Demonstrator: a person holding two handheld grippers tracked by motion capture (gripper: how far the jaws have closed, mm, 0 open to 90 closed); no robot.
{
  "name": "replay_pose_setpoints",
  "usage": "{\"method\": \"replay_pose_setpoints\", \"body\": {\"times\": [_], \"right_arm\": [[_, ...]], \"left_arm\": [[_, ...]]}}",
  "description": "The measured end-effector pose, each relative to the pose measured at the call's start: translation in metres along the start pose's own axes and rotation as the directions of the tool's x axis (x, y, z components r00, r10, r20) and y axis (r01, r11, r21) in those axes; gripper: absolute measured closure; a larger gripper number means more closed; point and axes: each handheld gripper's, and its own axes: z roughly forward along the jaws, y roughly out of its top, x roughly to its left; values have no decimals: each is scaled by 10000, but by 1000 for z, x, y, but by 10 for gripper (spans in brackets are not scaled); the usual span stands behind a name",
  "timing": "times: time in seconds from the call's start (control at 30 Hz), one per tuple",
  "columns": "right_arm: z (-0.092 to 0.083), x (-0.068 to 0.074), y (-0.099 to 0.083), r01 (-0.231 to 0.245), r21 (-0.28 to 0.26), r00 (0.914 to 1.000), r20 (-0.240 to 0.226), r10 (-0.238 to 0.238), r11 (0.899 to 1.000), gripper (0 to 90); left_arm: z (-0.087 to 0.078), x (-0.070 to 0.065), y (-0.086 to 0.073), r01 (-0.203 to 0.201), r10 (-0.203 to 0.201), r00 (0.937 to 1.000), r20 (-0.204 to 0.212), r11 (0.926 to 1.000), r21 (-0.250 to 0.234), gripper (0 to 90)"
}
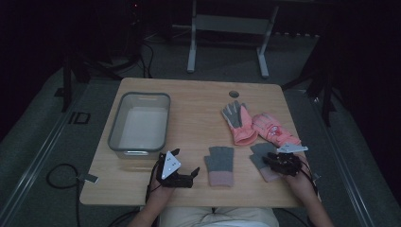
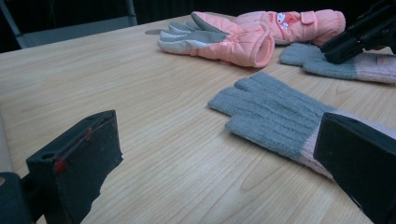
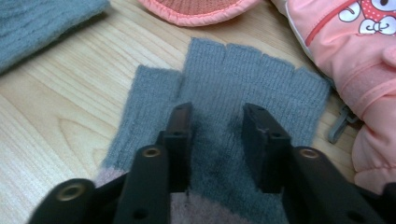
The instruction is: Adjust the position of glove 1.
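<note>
Your right tongs (image 3: 217,135) are pressing down on the right grey glove (image 3: 243,88), which is lying flat on the counter (image 1: 198,101) just beside the pink gloves (image 1: 274,128); the jaws are standing partly open with knit bunching between them, not yet pinched. Your left tongs (image 2: 219,158) are resting low over bare wood, jaws spread wide and holding nothing, with the other grey glove (image 2: 273,109) lying just ahead. A bin (image 1: 113,130) is sitting at the counter's left.
</note>
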Motion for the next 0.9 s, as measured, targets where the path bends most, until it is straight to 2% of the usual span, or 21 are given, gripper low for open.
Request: {"method": "replay_pose_setpoints", "body": {"times": [0.03,0.1,0.2,0.23,0.3,0.33,0.47,0.5,0.53,0.6,0.63,0.7,0.73,0.8,0.83,0.9], "right_arm": [[0,1,0,51,26,10000,75,-51,10000,799],[-1,6,4,-99,194,9995,303,93,9998,848],[-3,11,8,-230,196,9991,357,223,9995,855],[-9,18,15,-607,31,9975,374,606,9981,855],[-12,21,18,-697,-55,9966,445,699,9976,856],[-22,28,27,-1253,-364,9902,574,1273,9914,856],[-39,45,38,-1586,-843,9800,1081,1673,9837,856],[-39,45,38,-1586,-843,9800,1081,1673,9837,856],[-43,48,39,-1849,-967,9745,1105,1952,9780,856],[-48,56,39,-2497,-1226,9537,1404,2658,9605,856],[-48,58,38,-2644,-1185,9496,1416,2798,9571,856],[-45,64,36,-2638,-1065,9468,1614,2784,9587,856],[-43,67,34,-2656,-976,9479,1551,2783,9591,856],[-37,71,29,-2902,-839,9441,1379,2995,9533,855],[-34,73,27,-2875,-716,9460,1350,2949,9551,855],[-28,76,25,-2929,-646,9445,1356,2992,9540,854]], "left_arm": [[0,0,0,20,-20,10000,-12,10000,2,4],[0,0,0,41,-41,10000,-40,10000,-22,4],[0,0,0,50,-50,10000,-38,10000,-43,4],[0,0,0,55,-55,10000,-42,10000,-51,4],[0,0,0,59,-60,10000,-44,10000,-55,3],[0,0,0,51,-51,10000,-45,10000,-63,4],[0,-1,0,25,-25,10000,-50,10000,-65,4],[0,-1,0,25,-25,10000,-50,10000,-65,4],[-1,-1,0,8,-8,10000,-64,10000,-66,4],[0,-1,0,-6,5,10000,-58,10000,-57,4],[0,-1,0,-7,7,10000,-55,10000,-52,3],[0,-1,0,-22,22,10000,-43,10000,-46,4],[0,-1,0,-29,29,10000,-45,10000,-48,4],[0,-1,0,-63,63,10000,-31,10000,-39,4],[0,-1,0,-70,70,10000,-32,10000,-35,4],[0,-1,0,-86,86,10000,-35,10000,-36,4]]}}
